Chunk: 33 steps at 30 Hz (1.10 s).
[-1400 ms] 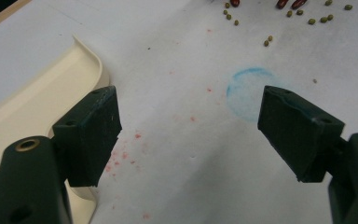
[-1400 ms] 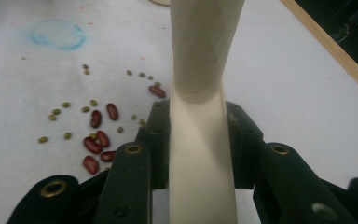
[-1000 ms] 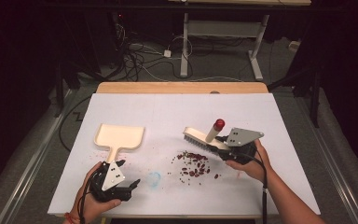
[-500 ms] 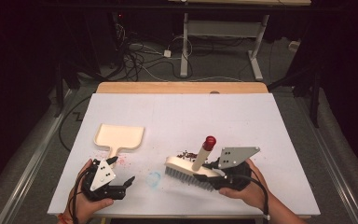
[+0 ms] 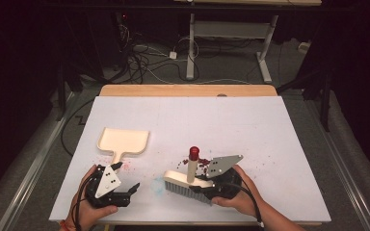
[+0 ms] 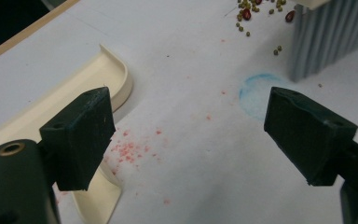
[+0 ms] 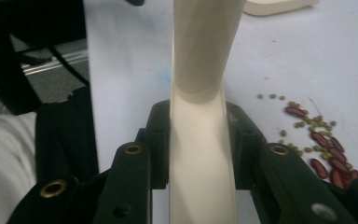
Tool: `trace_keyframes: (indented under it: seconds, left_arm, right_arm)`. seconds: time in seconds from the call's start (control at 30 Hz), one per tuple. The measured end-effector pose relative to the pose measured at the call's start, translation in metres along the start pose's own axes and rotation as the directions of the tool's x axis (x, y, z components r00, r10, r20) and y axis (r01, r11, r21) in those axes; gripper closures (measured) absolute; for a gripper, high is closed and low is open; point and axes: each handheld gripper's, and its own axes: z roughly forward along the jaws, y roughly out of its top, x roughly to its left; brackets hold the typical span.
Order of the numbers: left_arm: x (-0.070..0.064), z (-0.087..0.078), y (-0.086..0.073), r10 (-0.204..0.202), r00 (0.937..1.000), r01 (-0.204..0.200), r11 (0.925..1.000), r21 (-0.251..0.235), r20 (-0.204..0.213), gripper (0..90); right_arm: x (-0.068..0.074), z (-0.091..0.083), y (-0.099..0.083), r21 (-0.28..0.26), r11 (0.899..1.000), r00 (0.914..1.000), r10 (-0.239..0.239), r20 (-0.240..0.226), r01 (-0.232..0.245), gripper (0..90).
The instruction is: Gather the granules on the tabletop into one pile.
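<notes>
A cream hand brush (image 5: 187, 185) with grey bristles and a red-tipped handle stands on the white table near its front edge. My right gripper (image 5: 211, 188) is shut on the brush's cream body (image 7: 199, 154). Red and green beans (image 5: 203, 163) lie scattered just behind the brush, also seen as beans (image 7: 320, 147) beside the jaws. A cream dustpan (image 5: 123, 142) lies flat at the left. My left gripper (image 5: 132, 190) is open just in front of the dustpan's handle, with nothing between its jaws; the dustpan (image 6: 98, 84) and the brush bristles (image 6: 331, 37) show ahead of it.
A faint blue ring (image 6: 256, 91) and pink crumbs (image 6: 130, 149) mark the white tabletop (image 5: 183, 120). A wooden strip (image 5: 188, 90) edges the far side. Cables and a desk frame (image 5: 226, 43) lie on the floor beyond.
My right gripper has carried the brush from behind the bean pile toward the front edge and left. The left gripper stayed near the dustpan handle, shifting slightly.
</notes>
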Motion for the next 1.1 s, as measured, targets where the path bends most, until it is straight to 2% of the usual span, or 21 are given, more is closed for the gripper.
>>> trace_keyframes:
  seconds: [0.17, 0.3, 0.53, 0.6, 0.73, 0.83, 0.9, 0.97, 1.0, 1.03, 1.1]
  left_arm:
    - [-0.003, 0.001, 0.001, 0.017, 0.9998, -0.017, 0.9998, 0.005, 0.007, 15.0]
    - [-0.004, 0.001, 0.002, 0.022, 0.9997, -0.022, 0.9998, 0.003, 0.01, 15.0]
    - [-0.005, 0.002, 0.002, 0.029, 0.9994, -0.029, 0.9995, 0.007, 0.019, 14.9]
    - [-0.006, 0.003, 0.002, 0.034, 0.9992, -0.034, 0.9994, 0.012, 0.02, 15.0]
    - [-0.006, 0.004, 0.002, 0.035, 0.9991, -0.035, 0.9992, 0.017, 0.023, 15.0]
    - [-0.007, 0.005, 0.002, 0.034, 0.9991, -0.035, 0.9992, 0.019, 0.023, 15.0]
    - [-0.008, 0.006, 0.002, 0.041, 0.9988, -0.042, 0.9988, 0.026, 0.025, 15.0]
    - [-0.009, 0.006, 0.002, 0.05, 0.9985, -0.051, 0.9981, 0.035, 0.023, 15.0]
    - [-0.009, 0.006, 0.002, 0.052, 0.9984, -0.053, 0.9979, 0.036, 0.023, 15.0]
    - [-0.009, 0.006, 0.002, 0.052, 0.9984, -0.052, 0.998, 0.035, 0.023, 15.0]
    - [-0.009, 0.005, 0.002, 0.051, 0.9985, -0.052, 0.9981, 0.033, 0.022, 15.0]
  right_arm:
    - [-0.01, 0.001, -0.001, 0.005, 0.999, 0.9989, 0.037, 0.029, -0.037, 67.4]
    - [-0.016, 0.001, -0.001, 0.012, 0.999, 0.9979, 0.042, 0.05, -0.042, 67.2]
    - [-0.025, -0.009, -0.001, 0.017, 0.999, 0.9905, 0.046, 0.13, -0.049, 67.4]
    - [-0.029, -0.013, -0.002, 0.011, 0.999, 0.9878, 0.046, 0.148, -0.049, 67.4]
    - [-0.031, -0.022, -0.002, -0.022, 0.998, 0.9865, 0.068, 0.149, -0.065, 67.4]
    - [-0.031, -0.036, -0.002, -0.056, 0.996, 0.983, 0.077, 0.167, -0.069, 67.4]
    - [-0.032, -0.048, -0.003, -0.077, 0.994, 0.9773, 0.093, 0.19, -0.08, 67.4]
    - [-0.033, -0.06, -0.006, -0.093, 0.991, 0.966, 0.113, 0.232, -0.094, 67.4]
    - [-0.034, -0.068, -0.009, -0.096, 0.99, 0.956, 0.13, 0.263, -0.108, 67.4]
    - [-0.035, -0.072, -0.011, -0.1, 0.988, 0.9499, 0.14, 0.279, -0.117, 67.4]
    - [-0.037, -0.081, -0.017, -0.098, 0.986, 0.9294, 0.163, 0.331, -0.138, 67.4]
